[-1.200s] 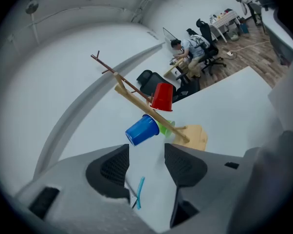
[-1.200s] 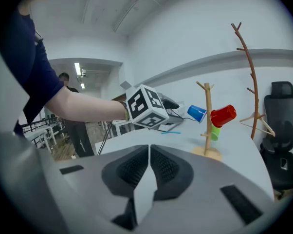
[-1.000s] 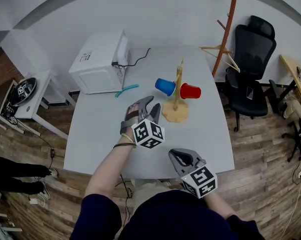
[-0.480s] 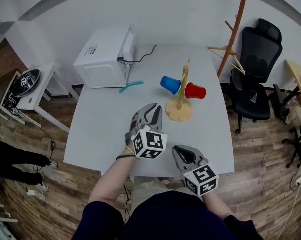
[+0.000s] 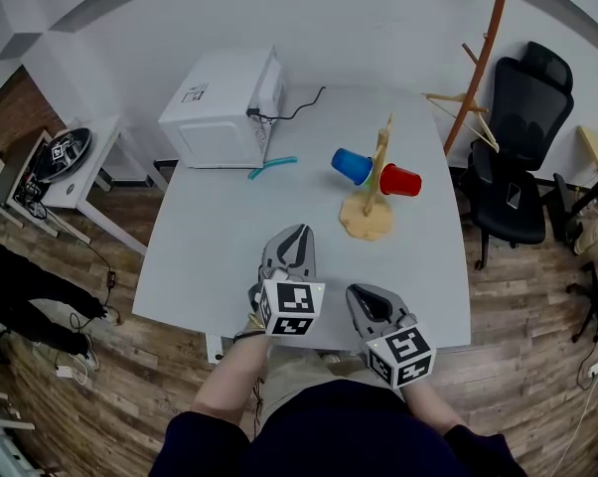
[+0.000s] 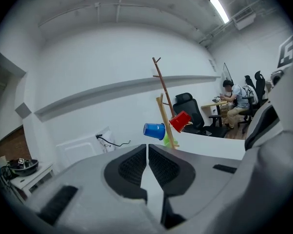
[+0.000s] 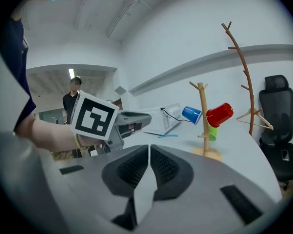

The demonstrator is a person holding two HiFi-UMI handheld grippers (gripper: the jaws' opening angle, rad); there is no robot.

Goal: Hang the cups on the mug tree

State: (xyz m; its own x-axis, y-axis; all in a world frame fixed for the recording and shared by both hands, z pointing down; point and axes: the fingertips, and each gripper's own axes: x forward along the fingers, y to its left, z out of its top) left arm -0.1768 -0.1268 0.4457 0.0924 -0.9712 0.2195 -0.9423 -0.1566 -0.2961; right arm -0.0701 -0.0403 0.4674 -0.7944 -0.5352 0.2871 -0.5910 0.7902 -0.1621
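A wooden mug tree (image 5: 378, 182) stands on the grey table (image 5: 220, 246) towards its far right. A blue cup (image 5: 354, 165) hangs on its left side and a red cup (image 5: 400, 180) on its right. The left gripper view also shows a green cup (image 6: 167, 140) lower on the tree, behind the blue cup (image 6: 154, 130) and red cup (image 6: 180, 121). My left gripper (image 5: 297, 237) is over the table's near edge, well short of the tree. Its jaws have just been closing and now meet with nothing between them. My right gripper (image 5: 360, 294) is beside it, shut and empty.
A white boxy appliance (image 5: 229, 117) with a black cable sits at the table's far left, a teal object (image 5: 272, 167) in front of it. A black office chair (image 5: 527, 137) and a wooden coat stand (image 5: 483, 58) stand to the right. A small side table (image 5: 71, 162) is at the left.
My left gripper has drawn back from the mug tree towards the near table edge, rolled, and its jaws have come together. The right gripper has stayed where it was.
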